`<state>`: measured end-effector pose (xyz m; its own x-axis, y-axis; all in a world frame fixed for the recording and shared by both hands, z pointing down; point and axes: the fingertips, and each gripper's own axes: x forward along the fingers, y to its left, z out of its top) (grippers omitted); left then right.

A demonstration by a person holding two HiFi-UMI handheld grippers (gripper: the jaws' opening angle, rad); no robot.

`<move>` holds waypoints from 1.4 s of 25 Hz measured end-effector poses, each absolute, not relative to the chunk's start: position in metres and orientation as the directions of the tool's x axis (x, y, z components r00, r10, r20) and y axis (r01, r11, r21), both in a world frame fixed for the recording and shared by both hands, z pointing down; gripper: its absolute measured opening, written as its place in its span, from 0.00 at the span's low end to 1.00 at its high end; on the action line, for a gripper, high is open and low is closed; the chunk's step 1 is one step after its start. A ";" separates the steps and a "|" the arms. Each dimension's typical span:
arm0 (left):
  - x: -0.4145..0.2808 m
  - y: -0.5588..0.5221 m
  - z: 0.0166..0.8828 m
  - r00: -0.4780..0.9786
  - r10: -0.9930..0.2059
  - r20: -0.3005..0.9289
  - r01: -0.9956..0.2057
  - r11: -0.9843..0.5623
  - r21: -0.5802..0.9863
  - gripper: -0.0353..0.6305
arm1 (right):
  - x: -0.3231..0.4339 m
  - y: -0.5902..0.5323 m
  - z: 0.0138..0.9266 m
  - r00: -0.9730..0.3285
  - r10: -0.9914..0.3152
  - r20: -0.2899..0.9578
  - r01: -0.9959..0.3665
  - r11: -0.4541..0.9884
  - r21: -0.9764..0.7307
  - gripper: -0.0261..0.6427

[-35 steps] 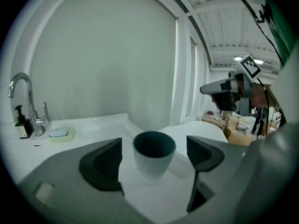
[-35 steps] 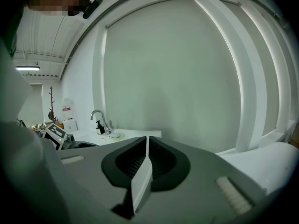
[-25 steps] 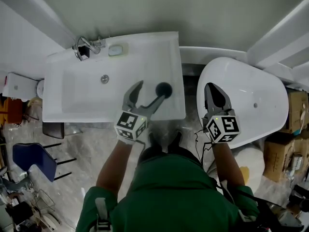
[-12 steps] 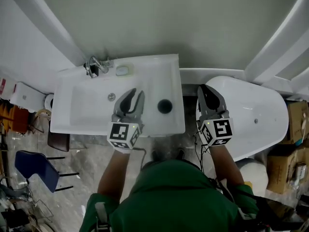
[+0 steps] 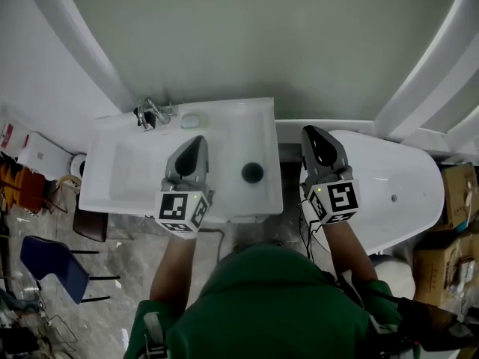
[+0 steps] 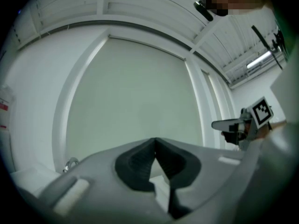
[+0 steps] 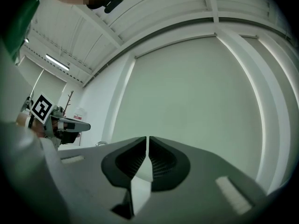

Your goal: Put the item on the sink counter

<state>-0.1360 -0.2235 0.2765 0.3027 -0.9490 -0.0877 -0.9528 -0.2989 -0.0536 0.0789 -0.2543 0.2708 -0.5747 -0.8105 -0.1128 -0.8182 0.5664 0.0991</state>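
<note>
Bathroom, seen from above. White sink counter (image 5: 247,126) up against a pale green wall (image 5: 247,36) w/ white frame bars. Counter has a sunk bowl (image 5: 135,170) on its left part & a flat bit on the right. Big white bathtub (image 5: 397,178) just beside the counter, on the right. Floor (image 5: 112,290) is grey stone w/ streaks. Clutter at both edges: a blue chair (image 5: 46,257) down left, brown boxes (image 5: 458,193) far right.

Count:
- 1 shiny tap (image 5: 152,113), back left corner of the counter.
- 1 small pale oval thing (image 5: 192,120) nr the tap; can't tell what it is.
- 1 dark round item (image 5: 252,173), lying on the flat bit of the counter, right of the bowl. It sits btw the 2 grippers & touches neither.
- 2 grippers, each w/ 1 marker cube.
- 1 person in a green top (image 5: 269,305).

Left gripper (image 5: 197,139) hangs over the bowl's right side. Its jaws are pressed tight together at the tips, nothing in them. Right gripper (image 5: 308,131) hangs over the near end of the tub. Its jaws are together too, only a thin slit btw the pads, nothing in them.
</note>
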 end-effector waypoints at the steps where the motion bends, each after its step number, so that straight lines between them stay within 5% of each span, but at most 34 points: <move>1: -0.136 -0.223 0.272 0.300 -0.949 -0.098 -0.954 -0.296 -0.056 0.05 | 0.078 -0.253 0.269 -0.580 -0.806 -0.117 -0.814 0.571 0.107 0.07; 35: -0.153 -0.234 0.292 0.252 -0.967 -0.044 -0.968 -0.251 -0.028 0.05 | 0.075 -0.257 0.280 -0.578 -0.813 -0.077 -0.816 0.570 0.097 0.06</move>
<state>-0.1530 -0.2341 0.2922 0.2520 -0.9667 -0.0441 -0.9676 -0.2509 -0.0281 0.0753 -0.2568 0.2805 -0.5775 -0.8127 -0.0770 -0.8156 0.5704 0.0972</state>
